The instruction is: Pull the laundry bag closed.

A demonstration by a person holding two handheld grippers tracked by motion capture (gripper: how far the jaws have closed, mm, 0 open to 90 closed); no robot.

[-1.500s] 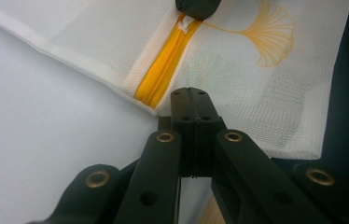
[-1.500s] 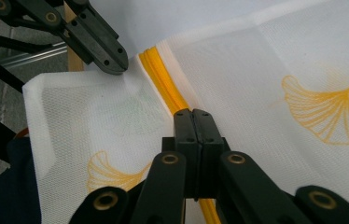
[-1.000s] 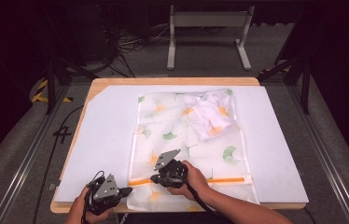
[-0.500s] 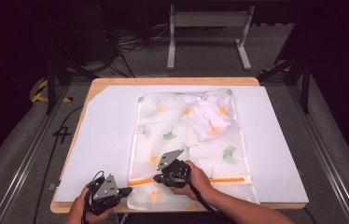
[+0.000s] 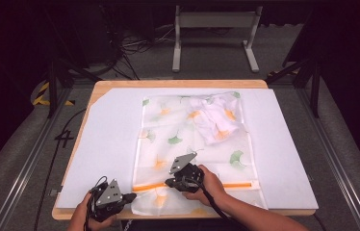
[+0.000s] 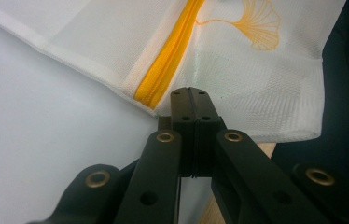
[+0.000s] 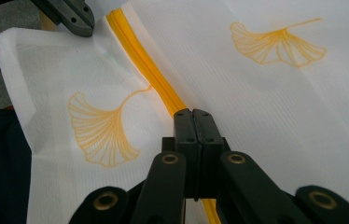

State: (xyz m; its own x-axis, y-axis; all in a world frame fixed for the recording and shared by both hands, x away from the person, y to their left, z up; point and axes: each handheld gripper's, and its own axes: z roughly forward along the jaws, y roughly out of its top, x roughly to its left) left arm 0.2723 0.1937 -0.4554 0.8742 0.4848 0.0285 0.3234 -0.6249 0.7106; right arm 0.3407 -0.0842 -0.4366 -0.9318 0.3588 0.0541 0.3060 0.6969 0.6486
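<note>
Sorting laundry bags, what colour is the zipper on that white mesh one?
Bright orange-yellow zipper, clearest in the right gripper view.

White mesh, orange zip, leaf prints

You had a white mesh bag (image 5: 192, 144) before you, printed with fan-shaped leaves in orange and green, and its zipper (image 6: 165, 70) ran bright orange-yellow. The sheet (image 5: 106, 149) under it was plain white on a pale wooden table (image 5: 168, 83). Both your grippers, the left gripper (image 6: 190, 91) and the right gripper (image 7: 193, 112), were black with brass-coloured rivets.
</note>
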